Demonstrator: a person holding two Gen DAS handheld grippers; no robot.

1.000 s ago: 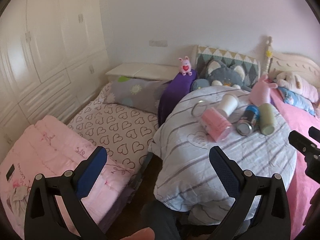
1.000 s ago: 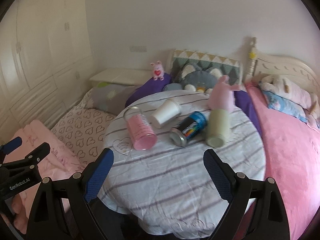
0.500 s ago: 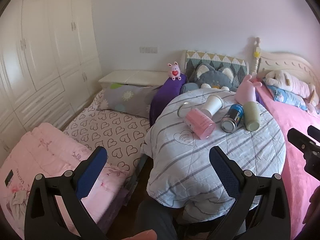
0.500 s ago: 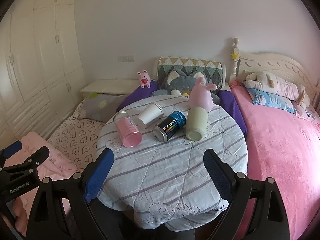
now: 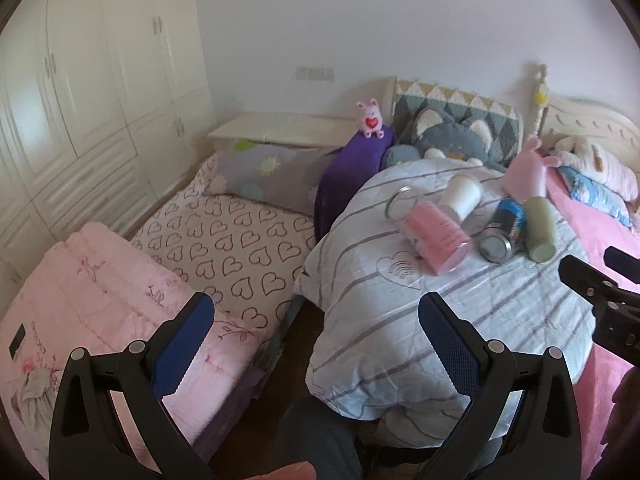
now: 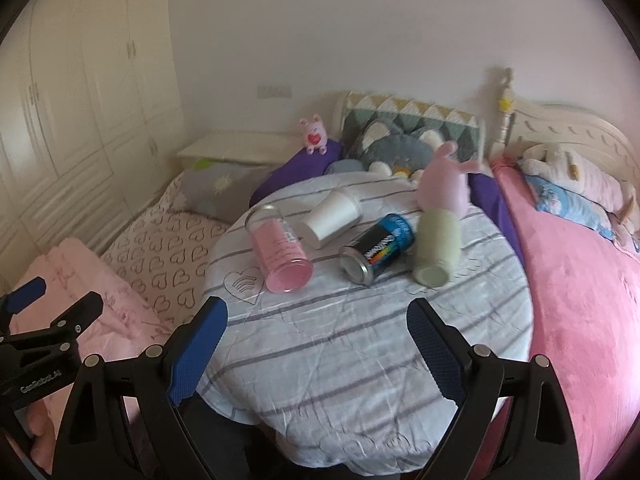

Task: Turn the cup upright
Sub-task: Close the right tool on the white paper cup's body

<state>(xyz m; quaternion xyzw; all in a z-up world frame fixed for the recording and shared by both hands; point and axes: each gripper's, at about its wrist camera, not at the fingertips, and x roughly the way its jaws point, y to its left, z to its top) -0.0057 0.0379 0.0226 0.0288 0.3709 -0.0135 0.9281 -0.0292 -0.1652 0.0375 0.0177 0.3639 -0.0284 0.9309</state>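
I have both grippers held back from the round counter (image 6: 360,344), which is draped in a striped cloth. The right gripper (image 6: 316,344) is spread wide with nothing between its blue pads, and the left gripper (image 5: 316,340) is just as wide and empty, off to the counter's left edge over the gap beside the small bed (image 5: 224,248).

Four containers lie on their sides in a loose row at the far half of the counter: a pink cup (image 6: 282,252), a white paper cup (image 6: 334,218), a dark can (image 6: 378,250) and a pale green cup (image 6: 436,250). None is upright yet. I judge the wide spread suits their round bodies, and the right gripper faces them more squarely. Which cup goes first I cannot tell.
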